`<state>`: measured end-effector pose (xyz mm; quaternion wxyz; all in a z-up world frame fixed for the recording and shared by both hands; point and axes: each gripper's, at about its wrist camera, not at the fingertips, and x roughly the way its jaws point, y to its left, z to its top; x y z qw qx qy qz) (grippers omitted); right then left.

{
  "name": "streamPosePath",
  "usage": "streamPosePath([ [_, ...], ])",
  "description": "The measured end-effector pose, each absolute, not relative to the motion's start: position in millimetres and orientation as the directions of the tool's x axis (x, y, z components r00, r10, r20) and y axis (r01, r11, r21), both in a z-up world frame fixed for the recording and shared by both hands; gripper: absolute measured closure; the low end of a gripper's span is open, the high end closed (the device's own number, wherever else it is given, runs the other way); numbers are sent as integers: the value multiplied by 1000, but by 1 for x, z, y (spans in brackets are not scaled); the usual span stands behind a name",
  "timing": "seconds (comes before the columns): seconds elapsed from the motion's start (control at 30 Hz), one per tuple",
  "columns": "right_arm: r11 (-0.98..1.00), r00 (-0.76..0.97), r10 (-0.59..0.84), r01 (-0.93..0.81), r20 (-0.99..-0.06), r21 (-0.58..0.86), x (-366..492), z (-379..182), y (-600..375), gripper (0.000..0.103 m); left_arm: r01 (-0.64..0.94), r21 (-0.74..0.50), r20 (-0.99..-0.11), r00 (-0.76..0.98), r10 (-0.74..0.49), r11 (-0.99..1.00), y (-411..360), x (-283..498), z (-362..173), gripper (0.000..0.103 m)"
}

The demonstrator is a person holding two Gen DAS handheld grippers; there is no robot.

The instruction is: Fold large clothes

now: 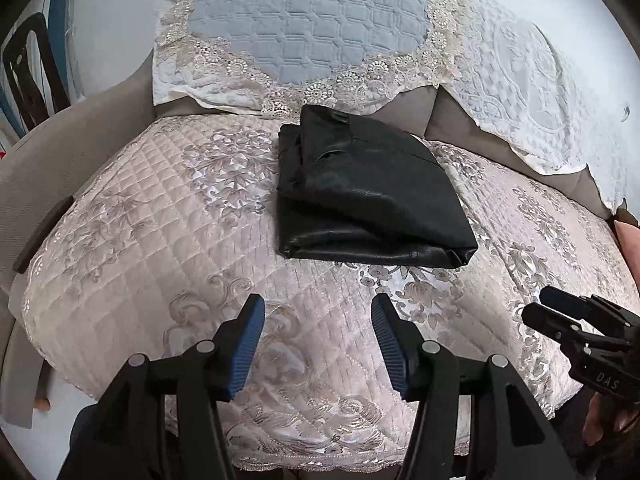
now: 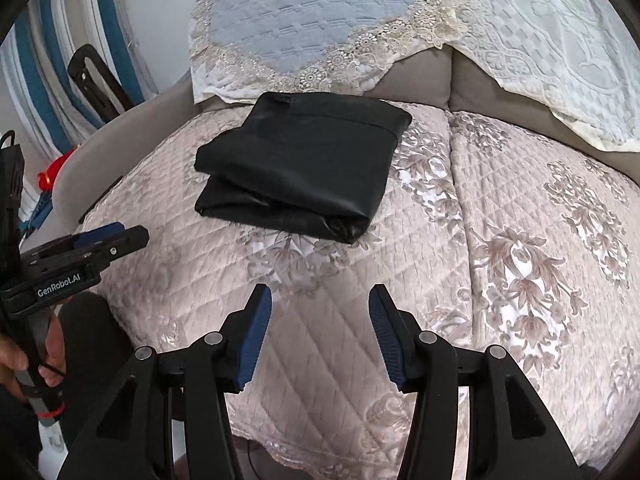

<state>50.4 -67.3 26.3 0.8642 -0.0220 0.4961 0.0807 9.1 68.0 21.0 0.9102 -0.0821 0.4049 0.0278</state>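
- Two grippers stood nearest the cameras, both over the front edge of the sofa seat and both pointing down toward it.
- Left gripper (image 1: pixel 318 344): jaws parted, blue ribbed pads (image 1: pixel 248 350) facing each other with only the seat cover between them; released, grasping nothing. In the right wrist view the same tool (image 2: pixel 108 236) appeared at the left side, its handle gripped by a hand (image 2: pixel 30 364).
- Right gripper (image 2: pixel 320 336): jaws likewise parted over bare quilting, nothing held. In the left wrist view it (image 1: pixel 560 308) entered from the right, clear of the garment.
- Seat cover (image 1: pixel 132 216): pale pink quilted fabric with silvery floral embroidery, spread over the seat cushions; a seam between two cushions ran front to back, right of the garment.
- Black garment (image 1: pixel 368 196): glossy and leather-like, folded into a compact, roughly rectangular stack of several layers. It lay flat on the seat cover toward the back edge of the left-hand cushion, close to the backrest, well apart from both grippers (image 2: pixel 298 168).
- Backrest: grey-brown upholstery (image 2: pixel 416 80), draped with a blue-grey quilted throw (image 1: pixel 304 12) edged in cream lace, and beside it, to the right, a white embossed throw (image 1: pixel 516 64).
- Armrest (image 1: pixel 36 168): plain grey-brown, bordering the left edge of the seat.
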Motion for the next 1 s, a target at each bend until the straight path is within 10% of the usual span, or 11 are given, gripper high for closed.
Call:
streamPosePath([
  [1.0,984,490,110,-177,-865,25,48,29,-56,51,-122,-144,-753,657,-28,982,65,2,16,45],
])
